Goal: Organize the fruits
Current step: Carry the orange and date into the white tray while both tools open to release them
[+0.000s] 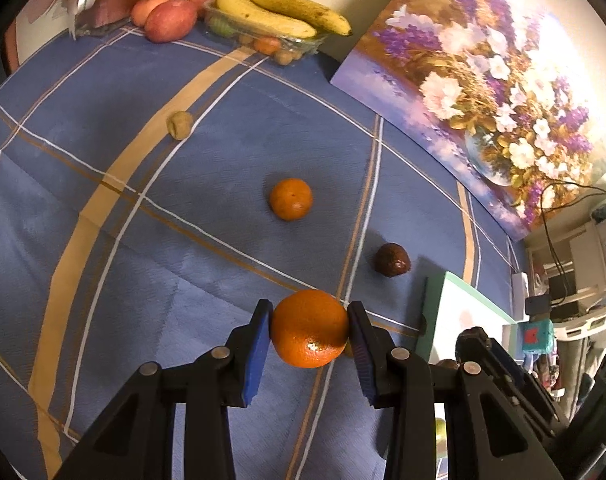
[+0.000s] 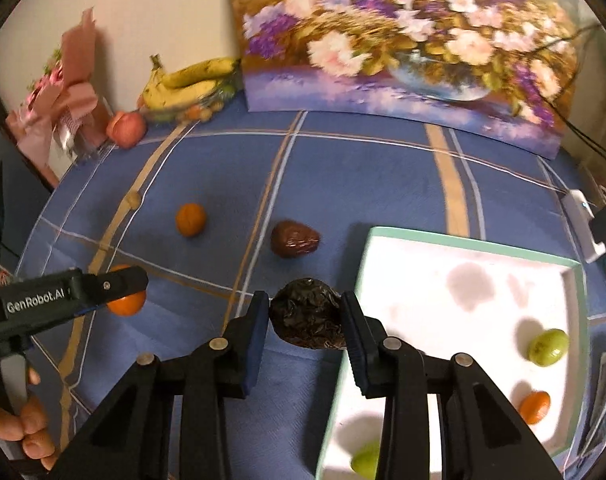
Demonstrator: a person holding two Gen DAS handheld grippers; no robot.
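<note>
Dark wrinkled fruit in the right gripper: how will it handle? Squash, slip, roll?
The wrinkled fruit has a creased, shiny skin, so it probably gives under the right gripper pads rather than staying stiff. The gloss hints it may be tacky, so slipping seems unlikely. It looks small and probably light. Its lumpy shape should roll little once set in the tray.

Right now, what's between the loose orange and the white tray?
A dark brown fruit lies on the cloth between the loose orange and the white tray, seen in the right wrist view.

Cloth ahead of left hand-held gripper [image 1: 309, 326] open, save tangerine [image 1: 291, 199] dead ahead; tray wall [image 2: 359, 276] blocks right hand-held gripper [image 2: 305, 322] rightward.
</note>
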